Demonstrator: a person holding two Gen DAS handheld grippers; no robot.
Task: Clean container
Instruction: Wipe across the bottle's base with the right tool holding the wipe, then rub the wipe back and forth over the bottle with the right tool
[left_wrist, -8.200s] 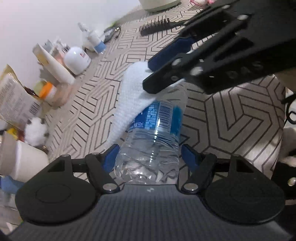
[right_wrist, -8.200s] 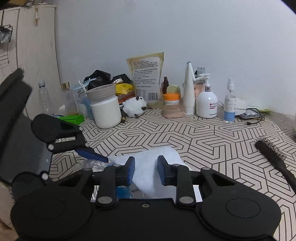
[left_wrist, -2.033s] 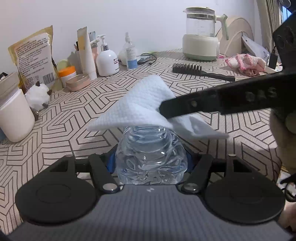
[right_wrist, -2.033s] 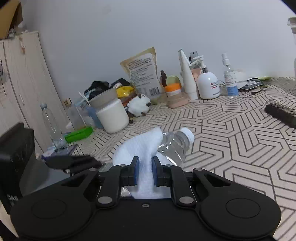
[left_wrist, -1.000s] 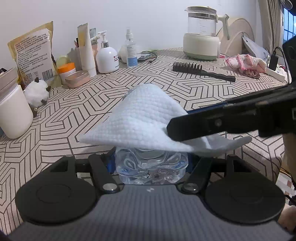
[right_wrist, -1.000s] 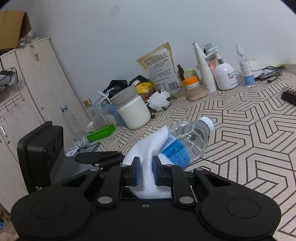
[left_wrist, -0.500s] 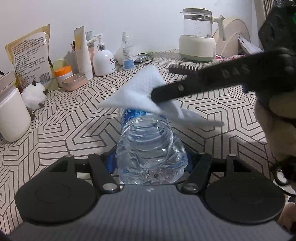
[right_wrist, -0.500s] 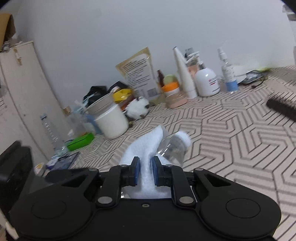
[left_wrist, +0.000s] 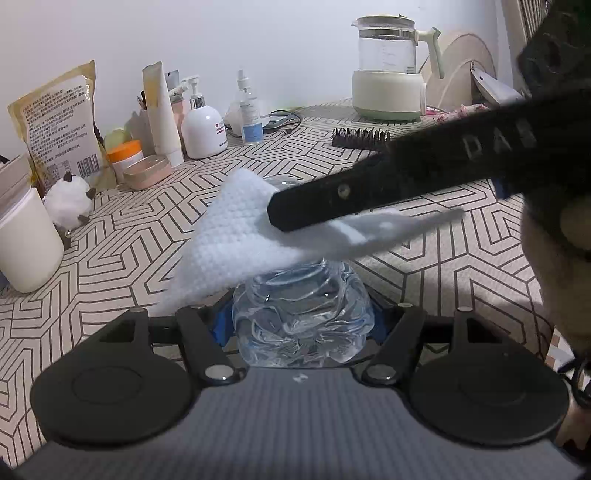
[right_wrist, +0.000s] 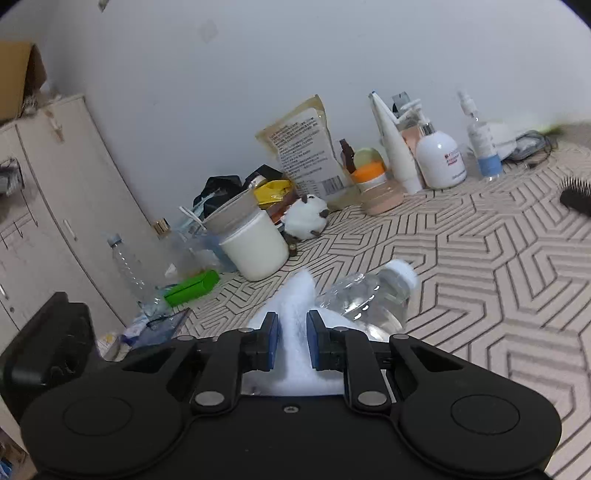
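My left gripper (left_wrist: 301, 317) is shut on the base of a clear plastic water bottle (left_wrist: 303, 314), held level with its neck pointing away over the table. My right gripper (right_wrist: 291, 345) is shut on a white cleaning cloth (right_wrist: 295, 332) and presses it on top of the bottle. In the left wrist view the cloth (left_wrist: 236, 236) drapes over the bottle's upper side and hides its label and cap, with the right gripper's black finger (left_wrist: 369, 192) across it. In the right wrist view the bottle (right_wrist: 373, 302) sticks out past the cloth with its white cap showing.
A patterned table (left_wrist: 424, 266) carries a white tub (left_wrist: 26, 240), a plush toy (left_wrist: 70, 206), a paper bag (left_wrist: 55, 122), lotion bottles (left_wrist: 203, 125), a hairbrush (left_wrist: 362, 138) and a kettle (left_wrist: 388, 66). A cabinet (right_wrist: 55, 203) and a spare bottle (right_wrist: 127, 266) stand at the left.
The cloth has slid back along the bottle toward its base, covering the label that showed half a second ago. The right gripper shifted with it; the left holds still.
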